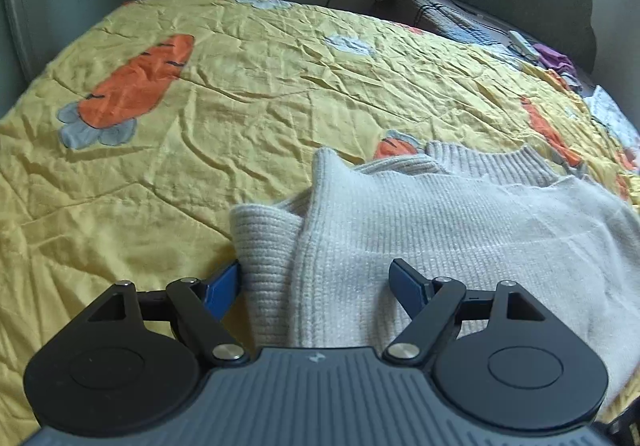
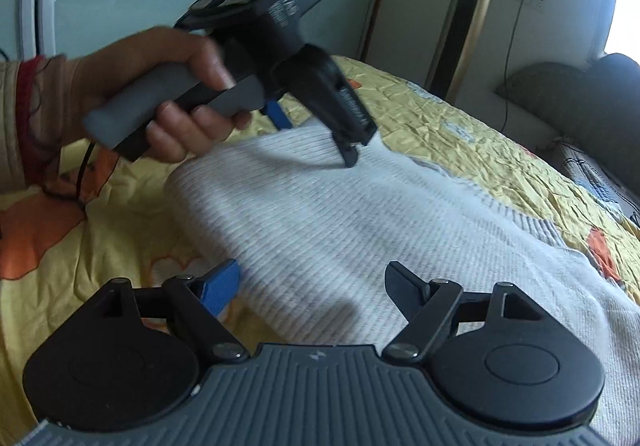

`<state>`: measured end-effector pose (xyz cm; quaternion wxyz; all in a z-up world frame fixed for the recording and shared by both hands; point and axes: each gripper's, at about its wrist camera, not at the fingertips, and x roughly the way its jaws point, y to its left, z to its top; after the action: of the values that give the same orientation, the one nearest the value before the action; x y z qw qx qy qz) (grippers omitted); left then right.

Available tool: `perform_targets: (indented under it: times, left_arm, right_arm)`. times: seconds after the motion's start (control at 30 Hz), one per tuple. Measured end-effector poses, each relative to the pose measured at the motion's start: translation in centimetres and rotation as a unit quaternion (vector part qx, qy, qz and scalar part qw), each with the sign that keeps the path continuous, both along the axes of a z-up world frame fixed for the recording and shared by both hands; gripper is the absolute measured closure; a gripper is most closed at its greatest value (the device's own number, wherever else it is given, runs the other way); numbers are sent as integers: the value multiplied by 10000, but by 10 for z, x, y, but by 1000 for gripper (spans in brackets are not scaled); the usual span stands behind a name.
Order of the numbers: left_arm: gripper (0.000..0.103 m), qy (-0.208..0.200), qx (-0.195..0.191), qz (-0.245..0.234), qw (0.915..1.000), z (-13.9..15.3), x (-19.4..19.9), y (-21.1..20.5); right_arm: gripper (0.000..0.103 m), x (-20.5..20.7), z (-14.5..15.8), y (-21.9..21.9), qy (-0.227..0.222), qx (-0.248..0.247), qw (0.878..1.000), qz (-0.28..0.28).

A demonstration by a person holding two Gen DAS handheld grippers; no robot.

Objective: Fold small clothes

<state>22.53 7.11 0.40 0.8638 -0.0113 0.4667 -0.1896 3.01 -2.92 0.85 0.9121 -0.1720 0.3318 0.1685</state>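
Lying on the yellow bedspread (image 1: pixel 200 166), the cream knitted sweater (image 1: pixel 440 226) sits directly ahead of both grippers, its ribbed collar (image 1: pixel 484 162) at the far end from the left gripper (image 1: pixel 320 282). That gripper is spread wide, one blue finger (image 1: pixel 224 286) just off the sweater's near-left edge over the bedspread, the other over the knit; nothing is pinched. The right gripper (image 2: pixel 312 282) is likewise spread, hovering over the sweater's near edge, with its left finger off the cloth. Ahead of it, the right wrist view shows the hand (image 2: pixel 168 94) carrying the left gripper down at the sweater's far-left edge.

The sweater looks soft, thick and light; it will likely sag and stretch if lifted by one point, and the fuzzy knit should grip well, not slip. A folded flap (image 1: pixel 268 242) bunches just ahead of the left gripper. Best hold, I judge, is a doubled edge or a ribbed hem, pinched at two well-apart points so the fold stays straight.
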Motion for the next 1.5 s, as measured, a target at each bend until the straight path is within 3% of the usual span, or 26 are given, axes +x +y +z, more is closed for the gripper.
perform_targets:
  times: [0.1,0.17,0.3,0.43,0.53,0.7,0.73,0.83,0.97,1.13,1.5]
  left_arm:
    - [23,265,-393,-43,9989,-6,13,6]
    - [24,505,-747,-9,9959,-11,22,14]
    - [24,618,-1264,-102,9900,-10,29,24]
    - [24,641,-1567,-138,9855,-11,33,30]
    - [35,821,-1915,78,9780,-19,42,41]
    - [63,922,-1742,304,9799,-24,50,44]
    - [69,888,-1635,306,9821,-23,49,43]
    - [79,748,-1531,355,9847,-16,44,40]
    - [80,423,-1346,412,9891,9,32,28]
    - [81,-35,-1161,416,9924,50,18,4]
    - [81,-542,-1101,513,9911,112,-10,-66]
  right_arm:
    - [21,-1,-10,14,-54,-312,9995,92]
    - [21,-6,-20,28,-270,-782,9965,144]
    - [21,-11,-42,53,-869,-1718,9813,62]
    - [21,-5,-55,70,-1303,-2085,9693,-78]
    - [28,5,-62,81,-1527,-2205,9633,-95]
    - [57,18,-62,88,-1369,-2105,9679,45]
    - [59,19,-62,89,-1349,-2073,9689,69]
    - [74,16,-60,88,-1375,-2020,9695,184]
    - [78,12,-53,80,-1456,-1774,9730,229]
    - [80,6,-25,55,-1535,-1039,9827,32]
    - [81,-10,28,-24,-1765,120,9816,-723]
